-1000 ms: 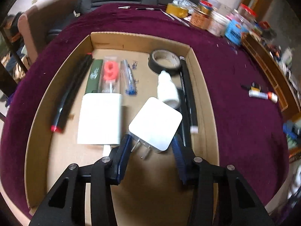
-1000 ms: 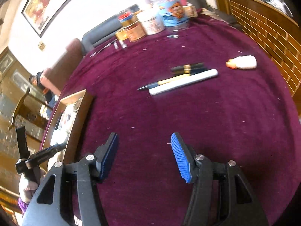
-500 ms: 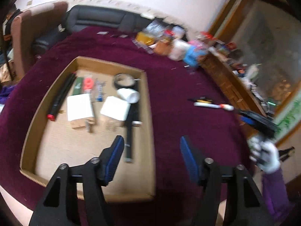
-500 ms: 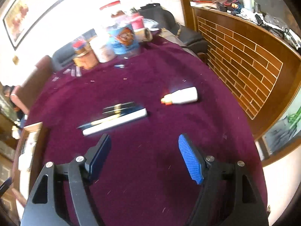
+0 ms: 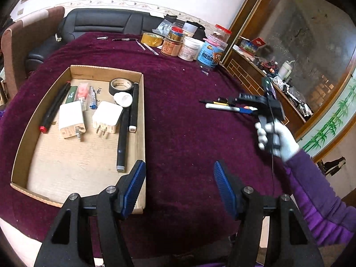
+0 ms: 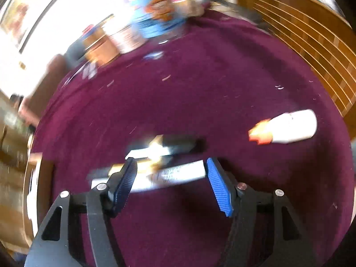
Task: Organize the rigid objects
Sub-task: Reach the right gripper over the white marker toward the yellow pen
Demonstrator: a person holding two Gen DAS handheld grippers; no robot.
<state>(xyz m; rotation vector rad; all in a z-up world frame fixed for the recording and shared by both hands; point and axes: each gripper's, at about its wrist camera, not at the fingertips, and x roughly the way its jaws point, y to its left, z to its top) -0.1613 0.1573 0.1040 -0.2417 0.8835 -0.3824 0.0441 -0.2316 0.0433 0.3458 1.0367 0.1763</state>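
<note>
Right gripper poised over long white marker pen on purple velvet tablecloth, well right of shallow cardboard tray. Pen's long axis seen running across jaw gap. Jaws closing, pen between, not yet pinched. Left gripper half-open, empty, farther off.

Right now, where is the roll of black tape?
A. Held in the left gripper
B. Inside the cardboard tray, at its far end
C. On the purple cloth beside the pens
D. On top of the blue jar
B: the roll of black tape lies inside the cardboard tray near its far wall, just beyond a white bottle.
</note>
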